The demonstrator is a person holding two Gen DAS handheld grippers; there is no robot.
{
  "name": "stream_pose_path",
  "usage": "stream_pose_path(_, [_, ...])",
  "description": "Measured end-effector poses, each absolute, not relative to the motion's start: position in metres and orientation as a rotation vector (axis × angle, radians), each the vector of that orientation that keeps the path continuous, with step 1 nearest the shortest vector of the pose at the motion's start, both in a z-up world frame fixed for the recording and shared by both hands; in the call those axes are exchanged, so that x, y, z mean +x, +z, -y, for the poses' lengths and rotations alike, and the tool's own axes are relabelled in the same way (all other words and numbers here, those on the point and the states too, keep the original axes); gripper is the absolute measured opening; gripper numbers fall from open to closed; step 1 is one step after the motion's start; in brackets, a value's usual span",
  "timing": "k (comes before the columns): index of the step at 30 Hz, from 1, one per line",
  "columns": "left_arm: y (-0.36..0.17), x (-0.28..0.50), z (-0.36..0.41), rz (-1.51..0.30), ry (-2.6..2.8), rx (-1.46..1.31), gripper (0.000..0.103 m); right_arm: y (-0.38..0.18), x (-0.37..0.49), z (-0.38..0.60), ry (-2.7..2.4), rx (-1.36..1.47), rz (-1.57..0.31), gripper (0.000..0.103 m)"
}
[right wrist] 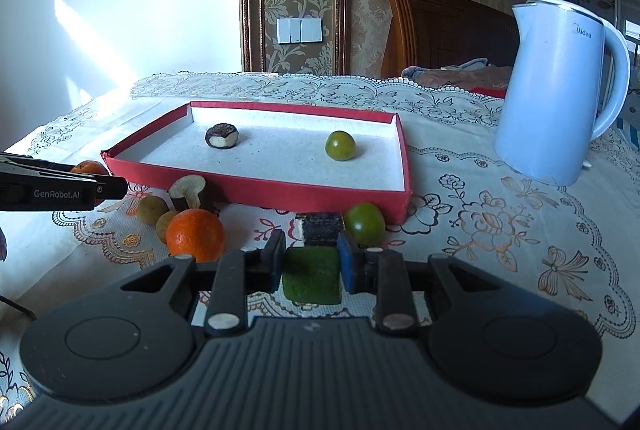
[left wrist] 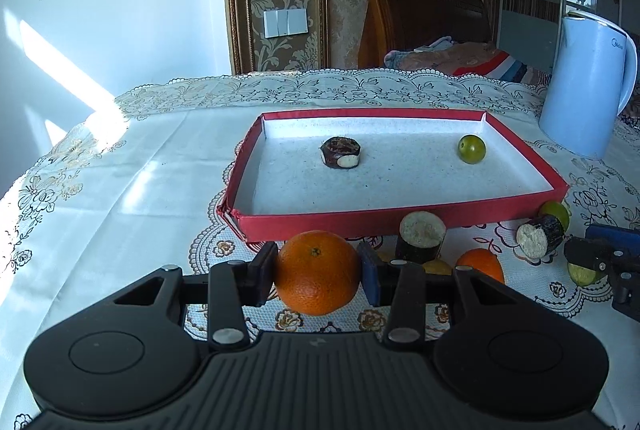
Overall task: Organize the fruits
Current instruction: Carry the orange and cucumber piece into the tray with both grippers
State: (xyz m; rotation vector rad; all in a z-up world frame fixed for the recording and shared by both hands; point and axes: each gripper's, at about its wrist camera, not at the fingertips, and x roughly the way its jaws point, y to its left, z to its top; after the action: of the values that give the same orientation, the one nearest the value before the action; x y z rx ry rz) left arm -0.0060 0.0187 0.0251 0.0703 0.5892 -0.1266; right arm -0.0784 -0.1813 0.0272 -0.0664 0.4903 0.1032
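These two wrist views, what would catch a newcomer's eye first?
The bright orange clamped in the left gripper stands out first, just in front of the red tray. The right gripper holds a green piece, and a pale blue kettle stands right of the tray.

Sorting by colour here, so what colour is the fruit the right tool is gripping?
Green piece, clearest in the right wrist view.
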Motion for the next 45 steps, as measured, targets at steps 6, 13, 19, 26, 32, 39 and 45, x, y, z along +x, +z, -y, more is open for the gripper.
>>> stream_pose_path(6, [0.033,0.019,0.004,-0.583,-0.137,0.082,0.042,0.046,-0.055,0.178,0.077,-0.083,-0.443,0.026])
stream_pose_path(13, [0.037,0.058,0.023,-0.596,-0.139,0.059,0.042,0.052,0.001,0.171,0.035,-0.095,-0.437,0.026])
stream_pose_path(19, [0.028,0.089,0.030,-0.614,-0.111,0.046,0.042,0.039,0.044,0.168,0.016,-0.069,-0.500,0.026])
stream_pose_path(26, [0.018,0.116,0.023,-0.651,-0.082,0.020,0.042,0.026,0.079,0.169,-0.026,-0.061,-0.547,0.026])
stream_pose_path(32, [0.014,0.141,0.020,-0.676,-0.060,0.018,0.042,0.016,0.100,0.171,-0.034,-0.049,-0.595,0.026])
stream_pose_path(39, [0.003,0.148,0.023,-0.703,-0.044,0.036,0.043,0.014,0.110,0.170,-0.056,-0.049,-0.593,0.026])
stream_pose_path(45, [0.000,0.145,0.025,-0.683,-0.038,0.057,0.045,0.014,0.111,0.177,-0.061,-0.010,-0.602,0.031])
